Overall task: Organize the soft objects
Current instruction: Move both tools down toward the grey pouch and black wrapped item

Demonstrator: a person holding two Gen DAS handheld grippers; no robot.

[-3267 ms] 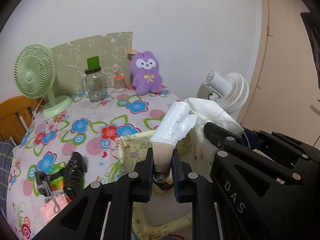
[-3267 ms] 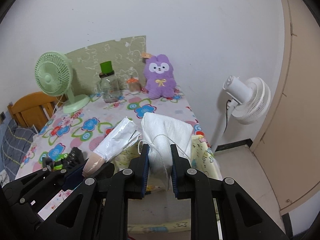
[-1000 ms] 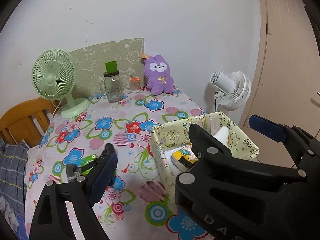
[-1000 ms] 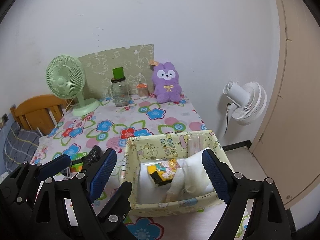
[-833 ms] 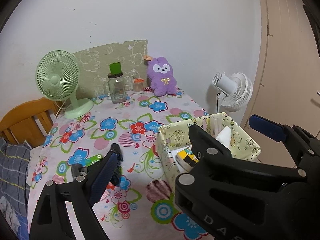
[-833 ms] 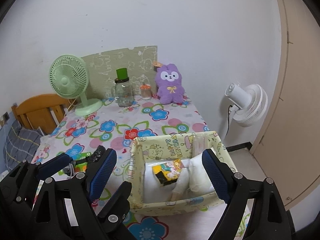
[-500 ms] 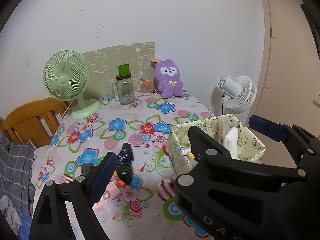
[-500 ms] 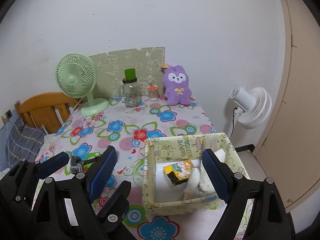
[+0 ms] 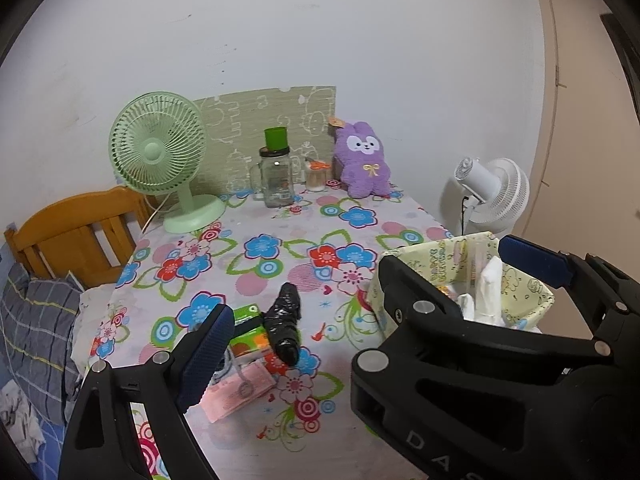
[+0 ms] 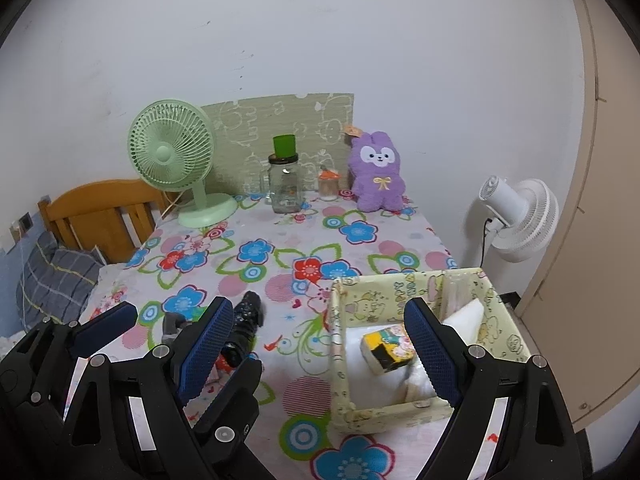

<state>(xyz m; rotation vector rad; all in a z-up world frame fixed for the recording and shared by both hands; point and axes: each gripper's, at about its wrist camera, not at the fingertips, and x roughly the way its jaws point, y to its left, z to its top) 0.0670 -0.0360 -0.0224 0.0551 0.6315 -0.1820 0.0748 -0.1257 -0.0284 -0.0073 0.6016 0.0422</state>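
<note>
Black plastic frames the foreground as the left claw (image 9: 356, 320) and the right claw (image 10: 320, 348) hover over the flowered tabletop (image 10: 280, 268), both with jaws spread wide and nothing between them. Just beyond the right claw, a yellow cartoon-print box (image 10: 340, 364) sits at the tabletop's near right corner, already holding white padded packs (image 10: 464, 316) and a small yellow tissue packet (image 10: 386, 346). To its left lie the loose pieces: a black wrapped bundle (image 9: 286, 326), a green packet (image 9: 248, 320) touching it, and a pink packet (image 9: 240, 390) nearer the edge.

The next job appears to be collecting these. The black bundle looks the easiest pick, best taken across its narrow middle, lifted clear of the box wall and released low inside. A metal ring (image 9: 244, 390) resting on the pink packet may snag.

Farther back stand a green fan (image 10: 172, 152), a glass jar (image 10: 285, 188) and a purple plush rabbit (image 10: 378, 172) against the wall, well apart from the work. A white fan (image 10: 520, 216) stands beyond the tabletop's right edge.
</note>
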